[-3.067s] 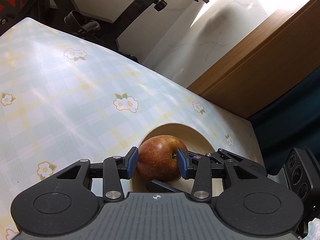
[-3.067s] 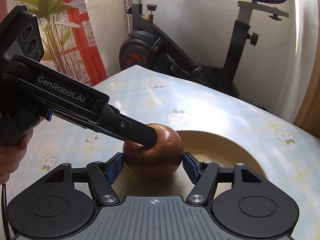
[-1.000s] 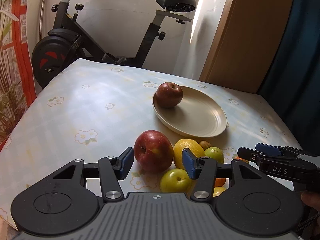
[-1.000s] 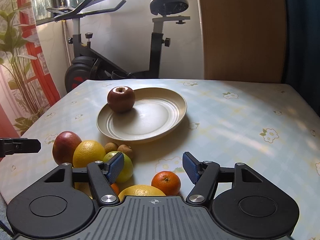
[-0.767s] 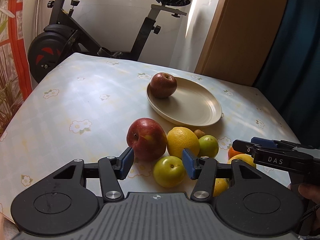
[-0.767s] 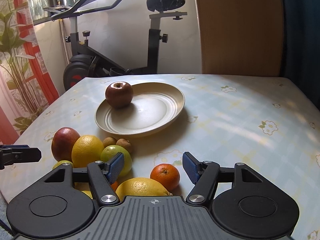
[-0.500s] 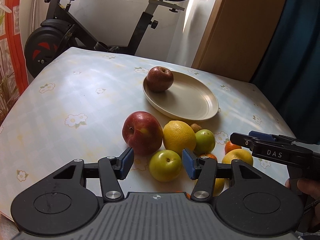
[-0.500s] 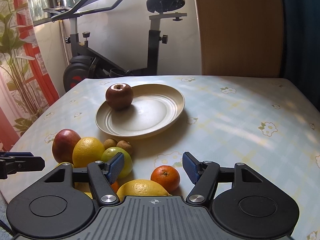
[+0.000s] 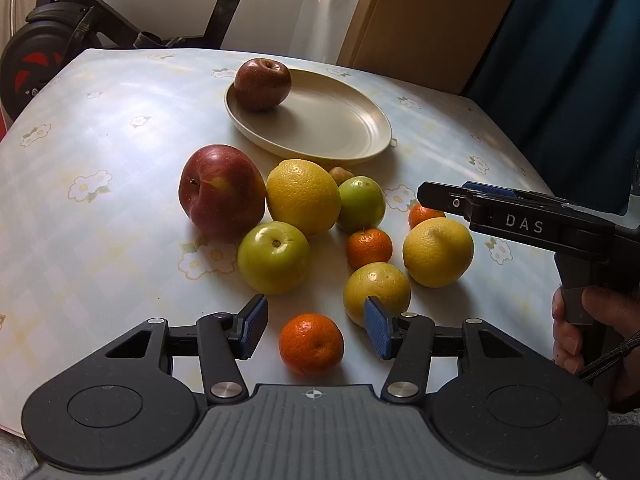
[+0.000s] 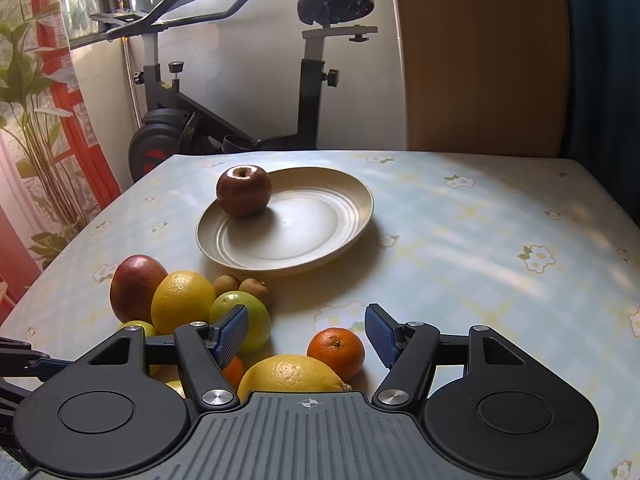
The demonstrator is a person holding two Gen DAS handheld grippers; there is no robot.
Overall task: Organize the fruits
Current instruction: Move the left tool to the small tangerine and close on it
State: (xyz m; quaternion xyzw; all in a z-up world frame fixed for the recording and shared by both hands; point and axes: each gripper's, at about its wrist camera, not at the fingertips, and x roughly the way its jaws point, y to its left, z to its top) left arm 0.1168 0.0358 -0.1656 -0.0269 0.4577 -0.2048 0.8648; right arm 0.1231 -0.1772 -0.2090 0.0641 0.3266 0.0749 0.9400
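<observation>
Nearest the left gripper (image 9: 314, 327), a small mandarin (image 9: 311, 343) lies on the table (image 9: 100, 216) between the two blue pads, which stand apart on either side of it and seem clear of its skin, though the fisheye makes the gap hard to judge. Just beyond the right pad sits a yellow-green fruit (image 9: 376, 291), and beyond the left pad a green apple (image 9: 273, 257). Farther on, a big red apple (image 9: 221, 197) lies at the left, touching a large yellow citrus (image 9: 303, 197), with a green fruit (image 9: 361, 204) beside that and a second mandarin (image 9: 369, 248) nearer. To the right lies a lemon (image 9: 437, 252), under the right gripper (image 10: 307, 334), which a hand (image 9: 580, 330) holds. In the right wrist view its pads are spread wide with nothing between them; the lemon and a third mandarin (image 10: 336, 349) lie below and just ahead. At the far side a cream plate (image 9: 340, 128) carries one dark red apple (image 9: 262, 84) at its left rim, well apart from the fruit pile. An exercise bike (image 10: 240, 120) stands past the table.
</observation>
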